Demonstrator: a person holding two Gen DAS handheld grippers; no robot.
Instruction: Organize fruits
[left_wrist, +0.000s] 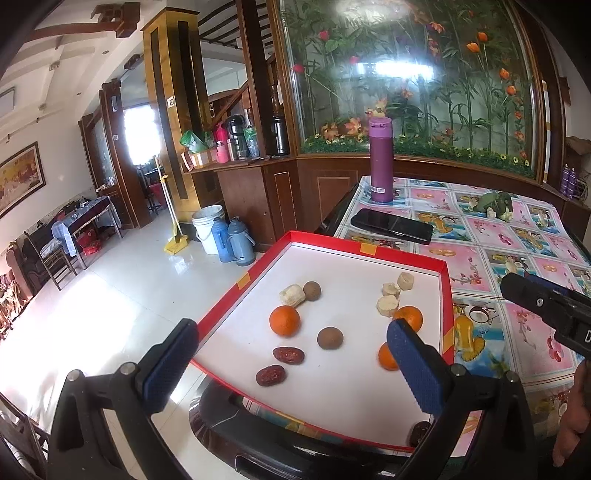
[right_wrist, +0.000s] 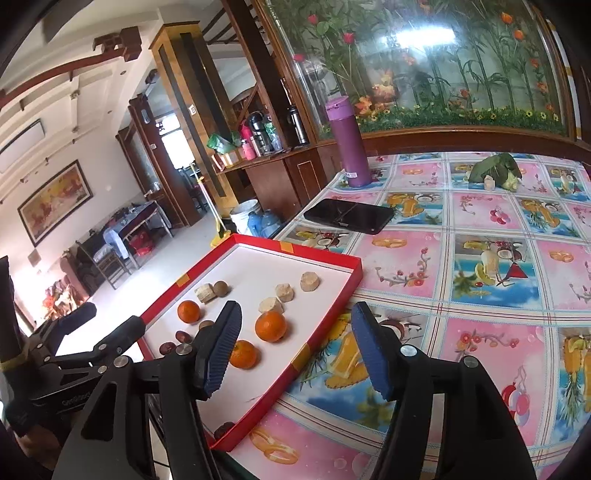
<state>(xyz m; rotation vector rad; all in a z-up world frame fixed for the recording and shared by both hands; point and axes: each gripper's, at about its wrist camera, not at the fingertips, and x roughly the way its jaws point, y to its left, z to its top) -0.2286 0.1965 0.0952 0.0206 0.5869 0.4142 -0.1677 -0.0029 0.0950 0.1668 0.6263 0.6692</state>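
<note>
1. your left gripper (left_wrist: 291, 363) hangs over the near part of the red tray (left_wrist: 369, 248) with its jaws as wide as they go, gripping nothing; the right gripper (right_wrist: 295, 350) straddles the tray's right wall, jaws partly open and empty too.
2. the fruit lies loose in the tray: three oranges (left_wrist: 284, 320), brown round fruits (left_wrist: 330, 337), red dates (left_wrist: 288, 355) and pale chunks (left_wrist: 388, 305), mixed.
3. the tray overhangs the counter (left_wrist: 517, 258) edge on its floor side; press down there and it may tip.
4. oranges and round fruits roll readily, so an off-centre pinch may squirt one away.
5. one date (left_wrist: 419, 432) sits in the near corner, easy to overlook.
</note>
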